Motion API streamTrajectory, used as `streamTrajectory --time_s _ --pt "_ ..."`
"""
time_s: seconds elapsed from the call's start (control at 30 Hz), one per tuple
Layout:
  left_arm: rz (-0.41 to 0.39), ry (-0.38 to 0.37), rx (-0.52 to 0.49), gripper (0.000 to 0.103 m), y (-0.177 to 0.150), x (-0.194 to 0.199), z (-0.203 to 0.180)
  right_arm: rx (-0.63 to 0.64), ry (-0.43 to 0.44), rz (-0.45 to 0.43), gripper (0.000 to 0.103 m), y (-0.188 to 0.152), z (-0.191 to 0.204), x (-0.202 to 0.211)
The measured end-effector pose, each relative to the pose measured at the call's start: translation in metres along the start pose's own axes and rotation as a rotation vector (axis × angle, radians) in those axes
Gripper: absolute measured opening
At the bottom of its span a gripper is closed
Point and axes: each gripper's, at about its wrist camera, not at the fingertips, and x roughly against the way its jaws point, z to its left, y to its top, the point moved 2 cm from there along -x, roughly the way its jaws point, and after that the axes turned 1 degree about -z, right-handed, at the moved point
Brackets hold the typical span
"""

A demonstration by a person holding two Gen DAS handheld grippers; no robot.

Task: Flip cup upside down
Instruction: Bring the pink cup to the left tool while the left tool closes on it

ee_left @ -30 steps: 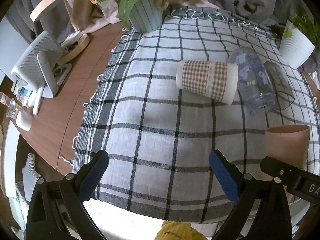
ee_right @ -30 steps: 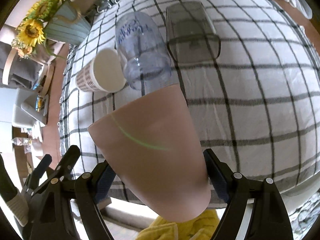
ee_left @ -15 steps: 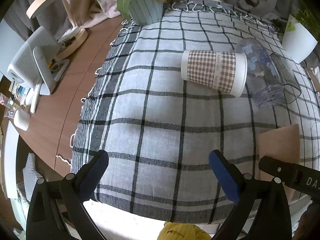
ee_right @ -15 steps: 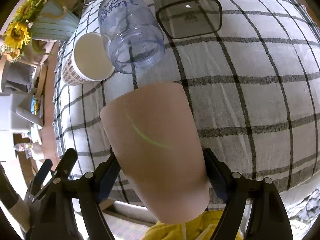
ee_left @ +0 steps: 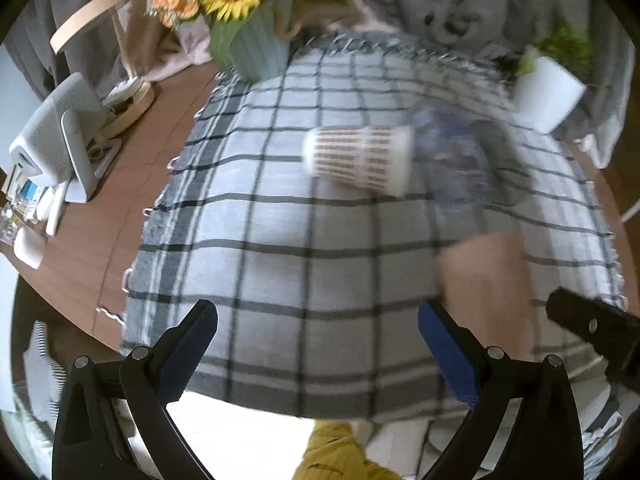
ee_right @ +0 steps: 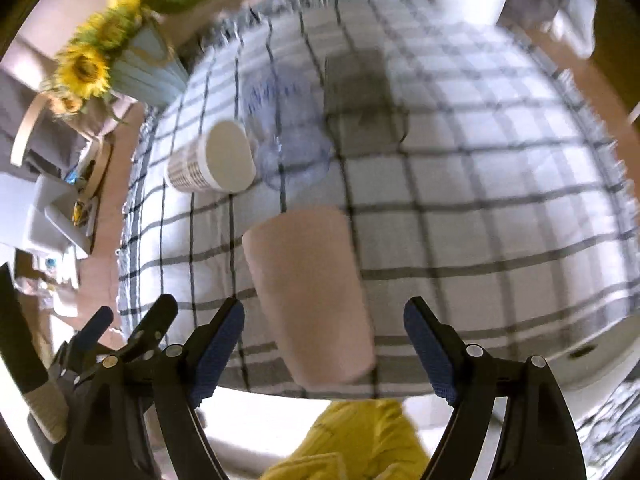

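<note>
While the right gripper (ee_right: pixel 323 332) stands with its jaws spread wide, the pink cup (ee_right: pixel 310 292) sits between its blue pads (ee_right: pixel 218 342), nearer the left pad, with a clear gap to the right one; whether the left pad touches the cup the blur does not let me tell. The cup stands on the checked tablecloth (ee_right: pixel 480 208) close to the near edge of the table, its wider end toward the middle of the cloth and its narrower end toward the camera. This gripper points over the near edge toward the far side of the table.

The left gripper (ee_left: pixel 318 332) hangs just beside it, also over the near edge, jaws wide apart with only cloth between them. From the left wrist the pink cup (ee_left: pixel 486 292) shows just outside the right pad (ee_left: pixel 448 354), and one black finger of the right gripper (ee_left: pixel 588 320) reaches in from the right edge.

The left view alone shows the wooden table (ee_left: pixel 120 200) bare at the cloth's left edge and a grey device (ee_left: pixel 60 136) standing there. The right view looks into the mouth of the houndstooth paper cup (ee_right: pixel 212 158), which lies on its side against a clear printed tumbler (ee_right: pixel 288 140), with a dark tinted container (ee_right: pixel 360 92) beside that. A vase of sunflowers (ee_left: pixel 256 24) stands at the far left corner of the cloth and a white planter (ee_left: pixel 548 92) at the far right.
</note>
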Motion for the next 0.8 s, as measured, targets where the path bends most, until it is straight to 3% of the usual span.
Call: streamTrajectory --time_s 0.13,0.43,0.8 --pt "-0.086 -0.057 -0.014 0.102 -0.019 0.024 -0.026 0.02 -0.082 -0.08 0.082 -0.01 -0.025 0.031" --pt "-0.31 -0.031 -0.126 0.102 -0.054 0.046 -0.082 -0.008 -0.213 -0.112 0.082 -0.046 -0.078 0.048" --pt "-0.396 -0.032 -0.144 0.102 -0.084 0.019 -0.124 0.006 -0.331 -0.105 0.082 -0.066 -0.116 0.038"
